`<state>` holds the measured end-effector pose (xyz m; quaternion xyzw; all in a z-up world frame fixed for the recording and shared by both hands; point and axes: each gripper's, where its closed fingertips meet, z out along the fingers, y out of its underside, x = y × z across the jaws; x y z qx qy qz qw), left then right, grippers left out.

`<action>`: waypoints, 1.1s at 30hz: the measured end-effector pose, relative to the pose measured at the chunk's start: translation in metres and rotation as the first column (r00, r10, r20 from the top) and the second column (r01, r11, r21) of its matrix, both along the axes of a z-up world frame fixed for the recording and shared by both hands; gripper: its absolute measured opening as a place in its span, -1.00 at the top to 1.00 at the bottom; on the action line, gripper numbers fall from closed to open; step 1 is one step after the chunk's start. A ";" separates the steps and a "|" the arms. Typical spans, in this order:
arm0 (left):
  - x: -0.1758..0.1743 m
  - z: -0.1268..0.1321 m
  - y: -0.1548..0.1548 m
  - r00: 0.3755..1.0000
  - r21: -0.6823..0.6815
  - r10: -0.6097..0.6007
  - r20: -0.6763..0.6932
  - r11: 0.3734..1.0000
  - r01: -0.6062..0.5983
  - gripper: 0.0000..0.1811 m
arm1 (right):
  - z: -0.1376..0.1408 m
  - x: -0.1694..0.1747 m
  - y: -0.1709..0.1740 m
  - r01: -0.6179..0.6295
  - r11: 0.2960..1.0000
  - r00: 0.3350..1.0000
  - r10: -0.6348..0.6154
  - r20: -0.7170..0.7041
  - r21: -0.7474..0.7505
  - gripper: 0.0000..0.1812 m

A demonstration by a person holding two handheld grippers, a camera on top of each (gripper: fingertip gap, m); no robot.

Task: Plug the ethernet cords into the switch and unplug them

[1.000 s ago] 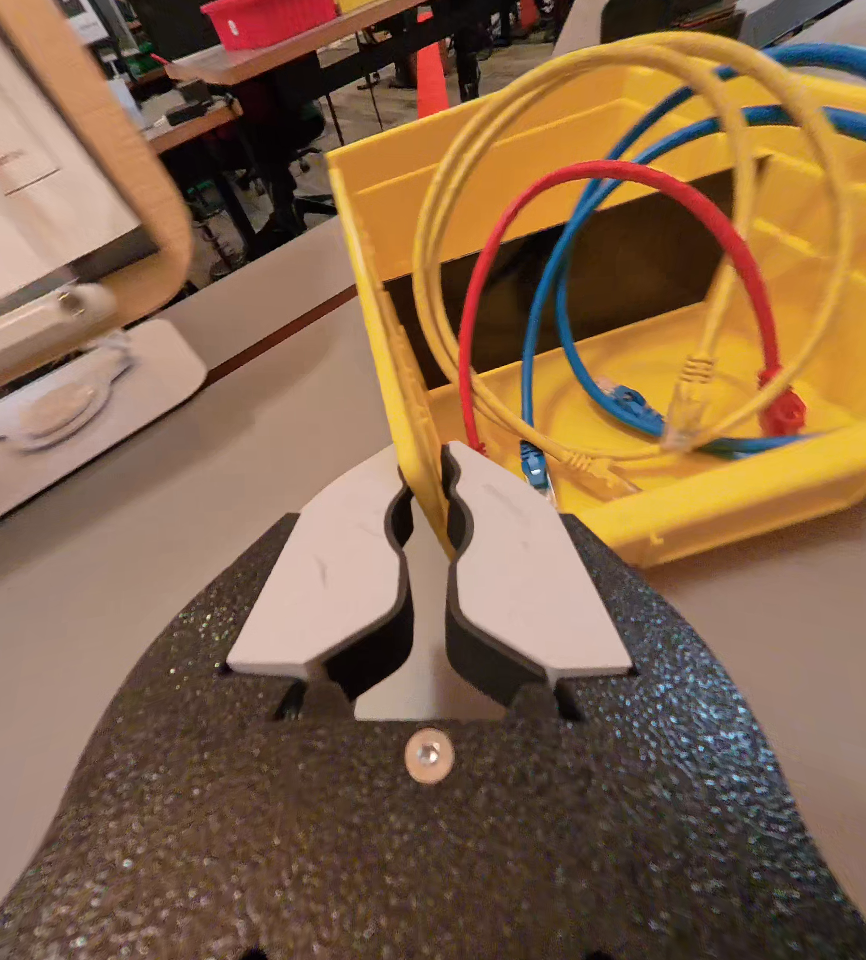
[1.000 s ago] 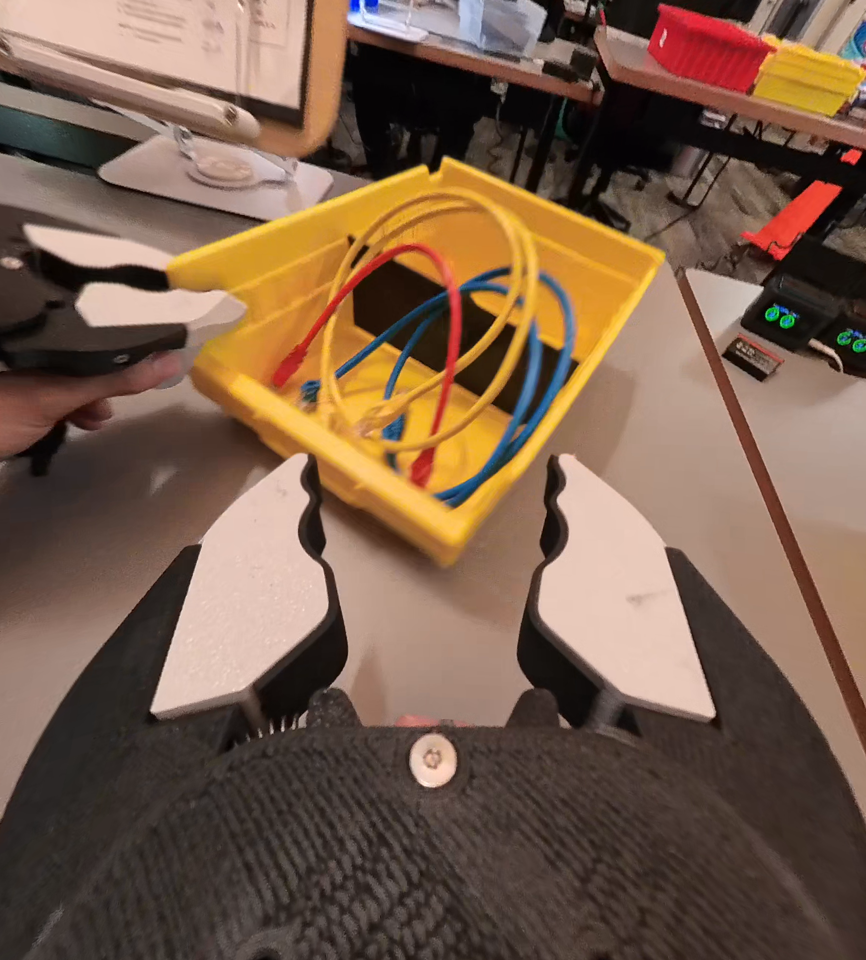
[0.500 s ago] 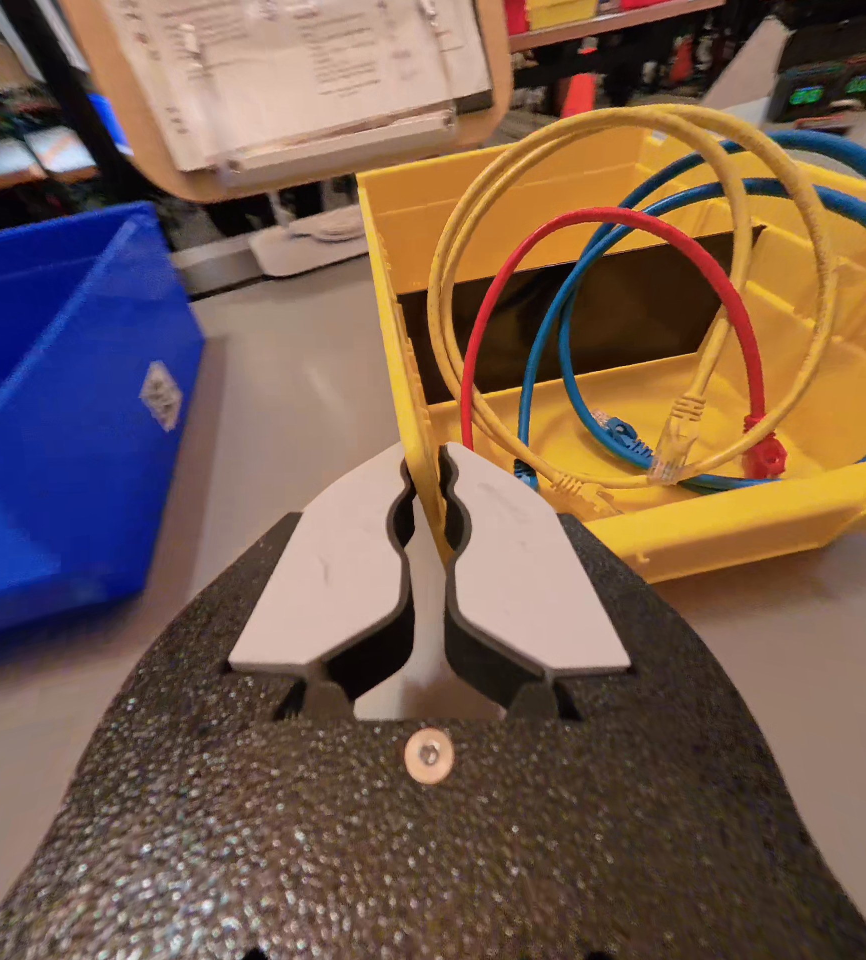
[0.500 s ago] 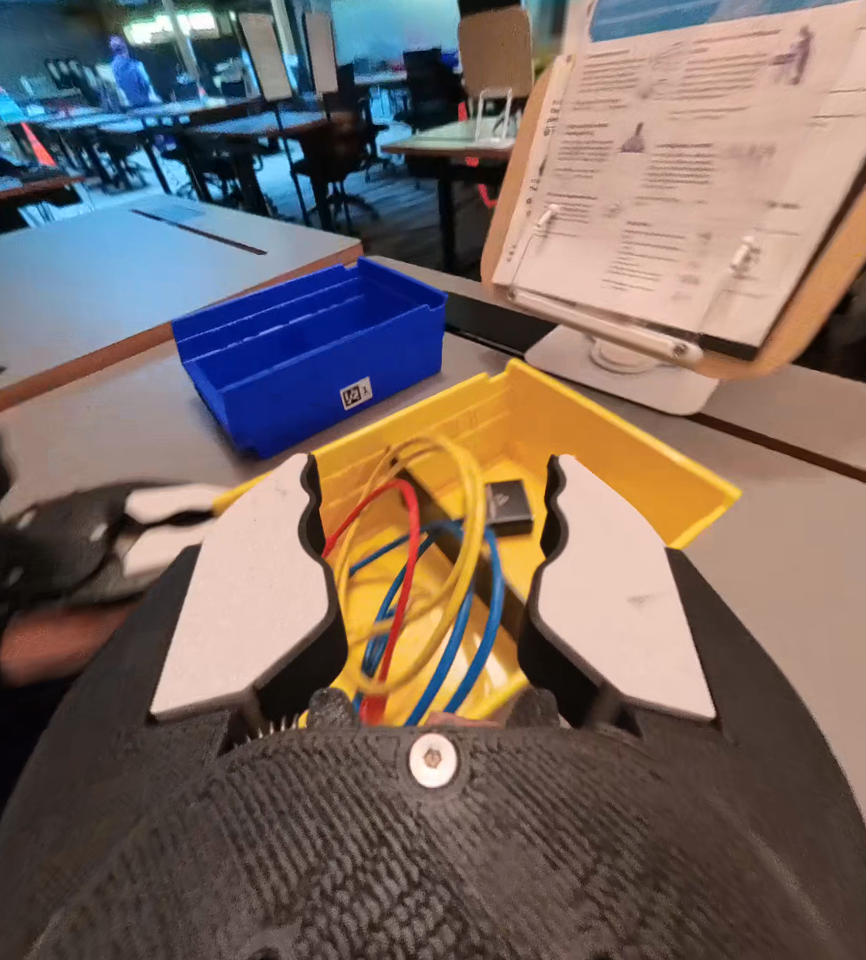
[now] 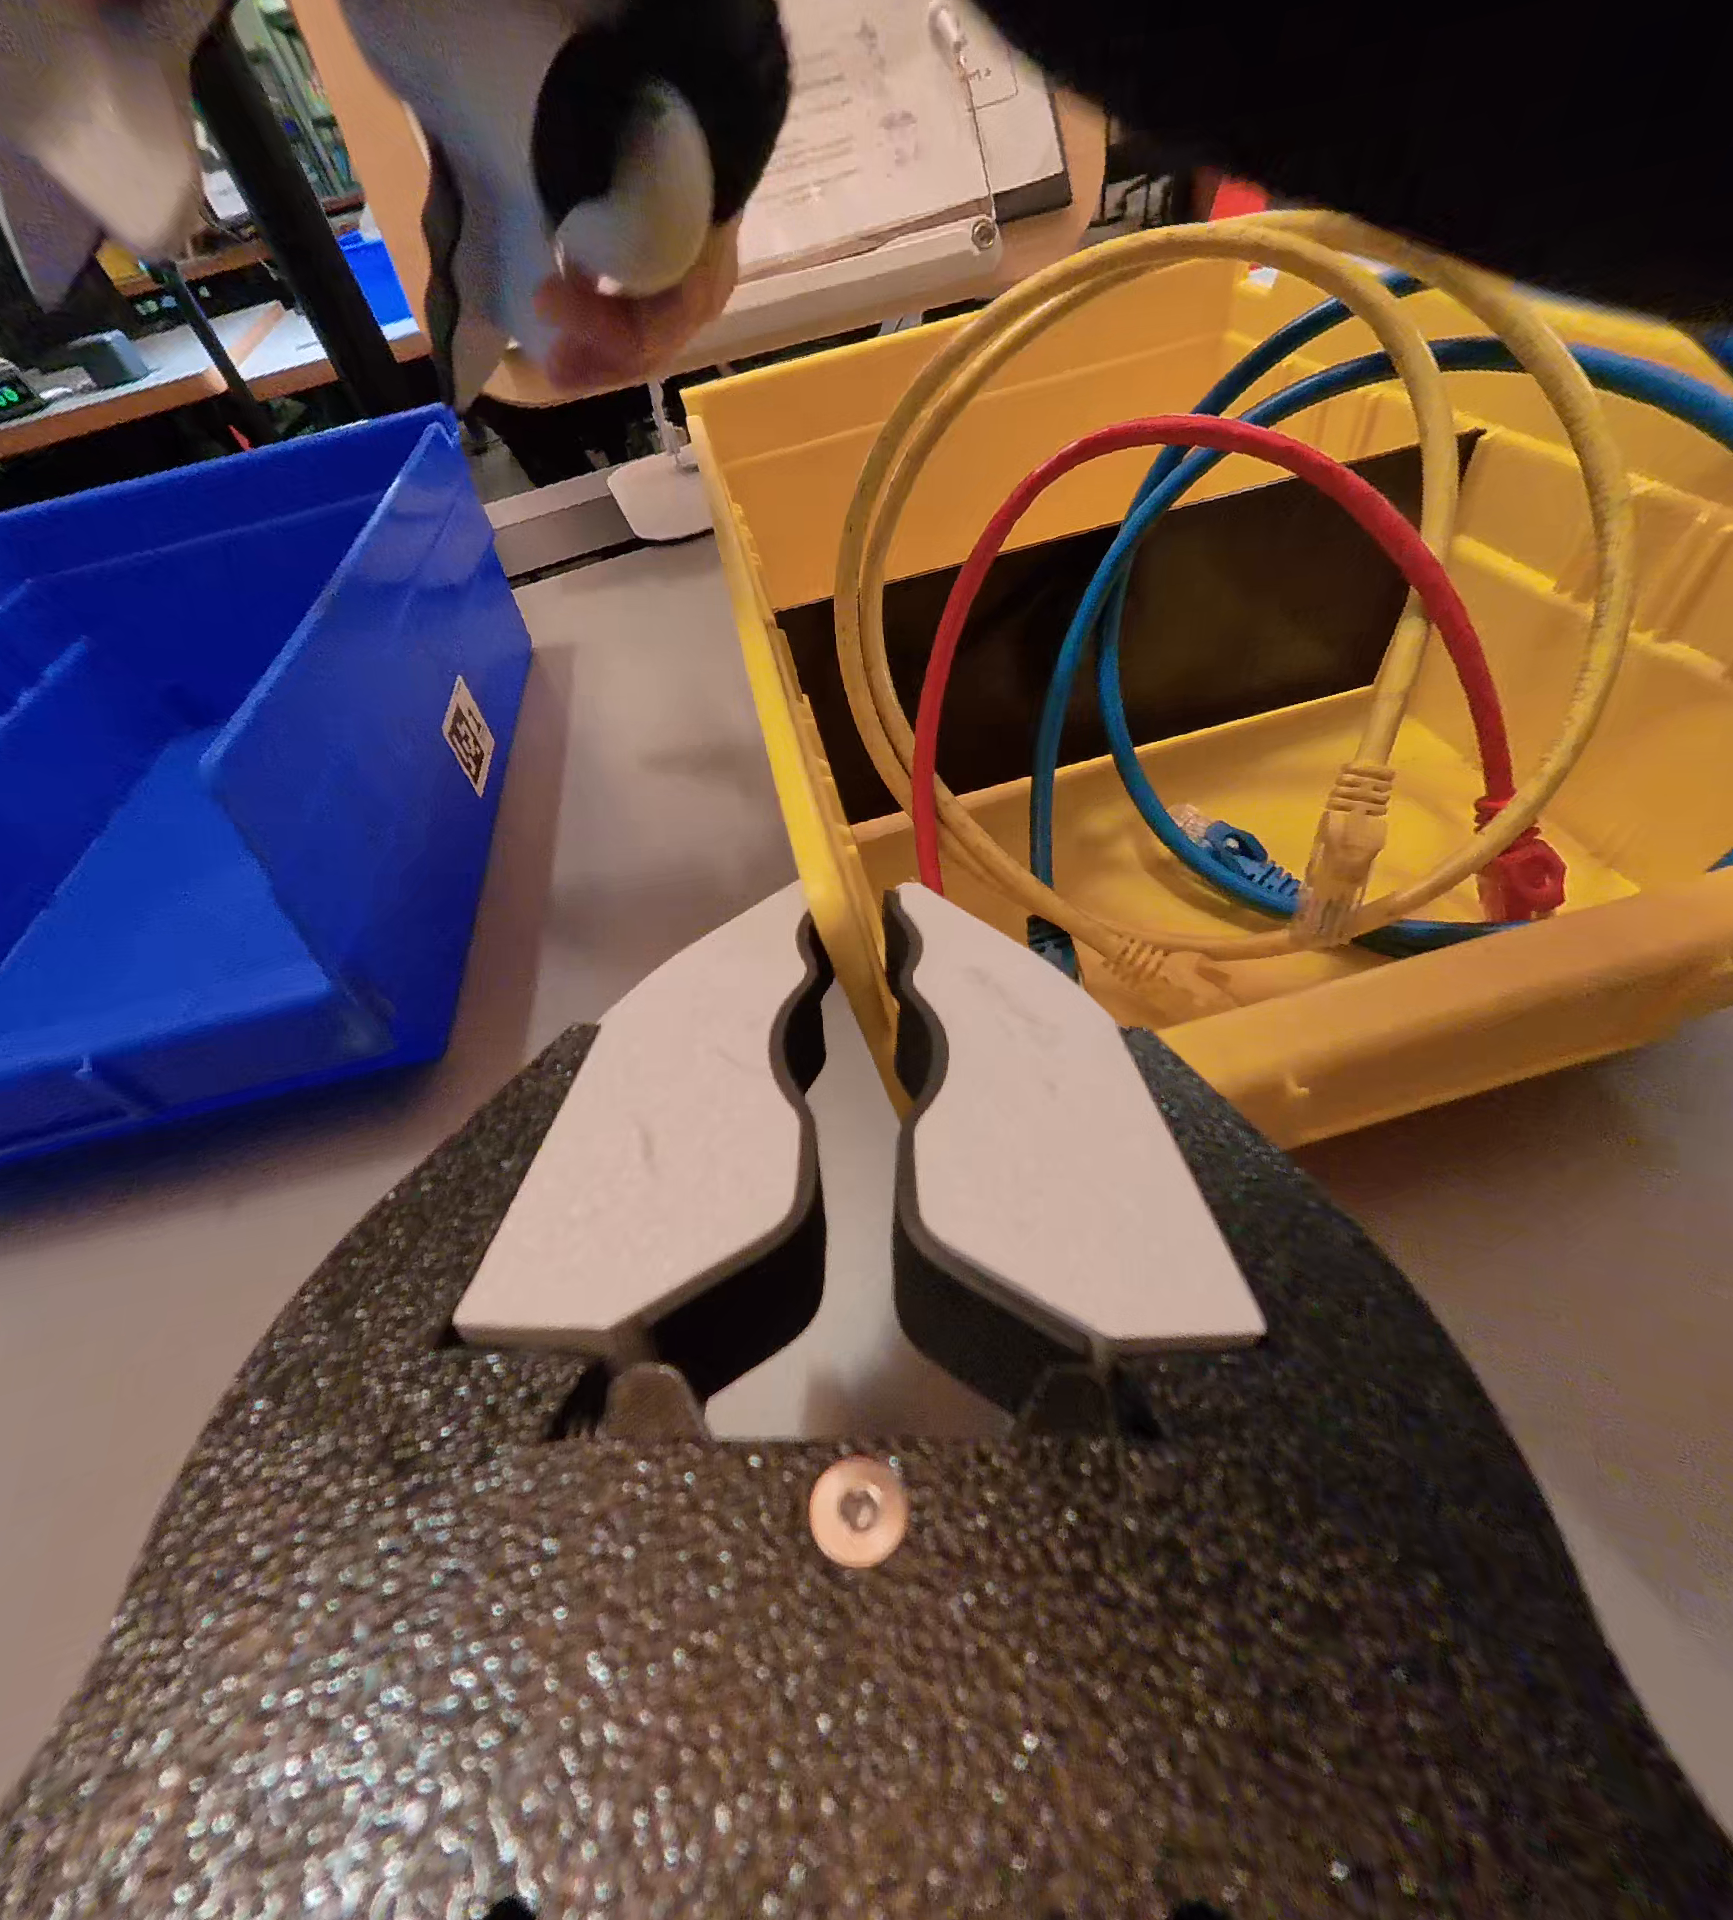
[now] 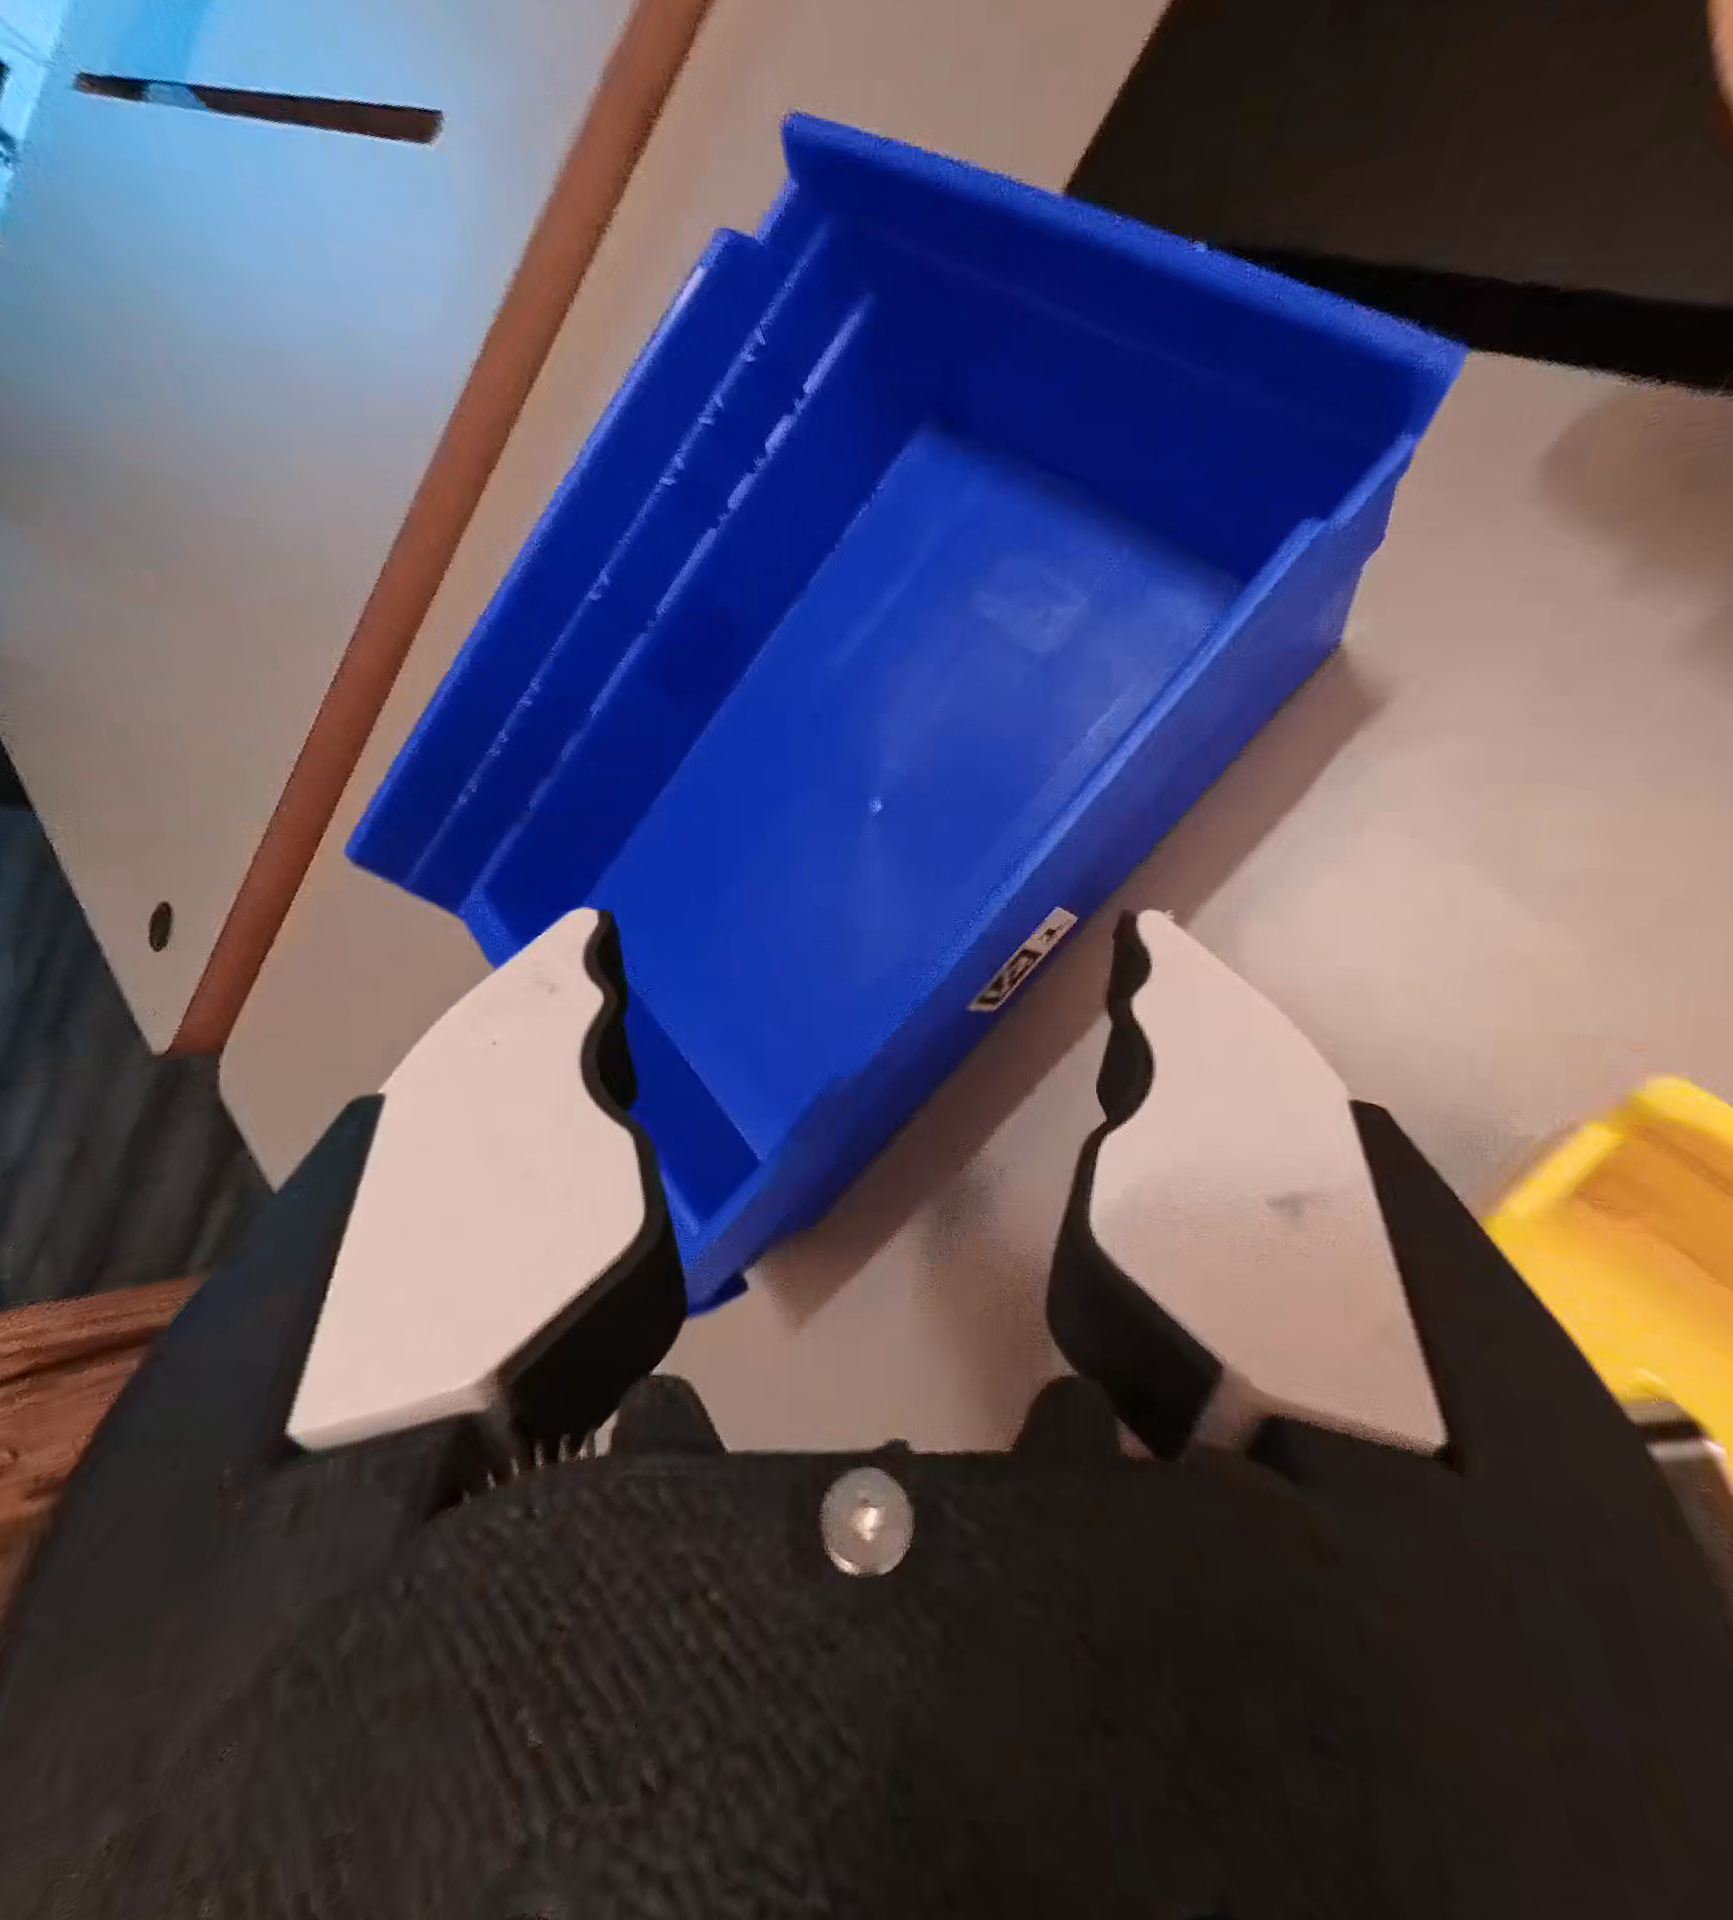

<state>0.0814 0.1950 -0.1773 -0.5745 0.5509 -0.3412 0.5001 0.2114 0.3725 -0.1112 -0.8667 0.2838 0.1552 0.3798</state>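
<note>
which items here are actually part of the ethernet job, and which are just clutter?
Job:
- yellow bin, left gripper clamped on its wall
- red cord, yellow cord and blue cord in it
- black switch in the bin
- right gripper, open, above the blue bin

Lying about:
- blue bin, nothing visible inside
- document stand behind
- grey table

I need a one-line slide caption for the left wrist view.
Left gripper shut on the yellow bin wall, cables inside.
</note>
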 end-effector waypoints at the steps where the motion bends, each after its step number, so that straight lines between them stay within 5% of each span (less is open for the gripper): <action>1: 0.000 0.000 0.001 1.000 -0.013 -0.002 0.002 1.000 0.002 0.92 | -0.007 -0.002 0.007 0.008 1.000 1.000 -0.008 -0.021 -0.010 0.06; 10: -0.002 0.004 0.010 0.999 -0.115 -0.024 0.042 0.993 0.029 0.94 | -0.066 0.024 0.032 0.171 0.974 0.984 -0.163 0.065 -0.151 0.23; 13: -0.001 0.004 0.014 0.999 -0.109 -0.026 0.042 0.994 0.031 0.94 | -0.086 0.005 0.045 0.111 0.969 0.994 -0.104 0.044 -0.221 -0.02; 18: -0.001 0.004 0.023 0.998 -0.161 -0.024 0.052 0.986 0.032 0.95 | -0.107 0.005 0.044 -0.021 0.928 0.960 0.122 0.252 -0.371 0.23; 22: -0.002 0.004 0.033 0.999 -0.155 -0.005 0.053 0.988 0.013 0.96 | -0.100 0.010 0.049 0.052 0.957 0.985 -0.001 0.174 -0.286 0.63; 24: -0.003 0.004 0.037 0.999 -0.139 0.006 0.051 0.990 0.001 0.96 | -0.097 0.013 0.046 0.011 0.952 0.973 0.060 0.222 -0.305 0.79; 28: -0.004 0.005 0.040 0.999 -0.135 0.010 0.052 0.991 -0.003 0.96 | -0.053 0.021 0.051 -0.057 0.964 0.910 0.157 0.384 -0.258 0.89; 33: -0.004 0.004 0.043 0.999 -0.106 -0.019 0.046 0.994 0.024 0.96 | 0.061 0.053 0.033 -0.032 0.997 0.832 0.066 0.550 -0.072 0.89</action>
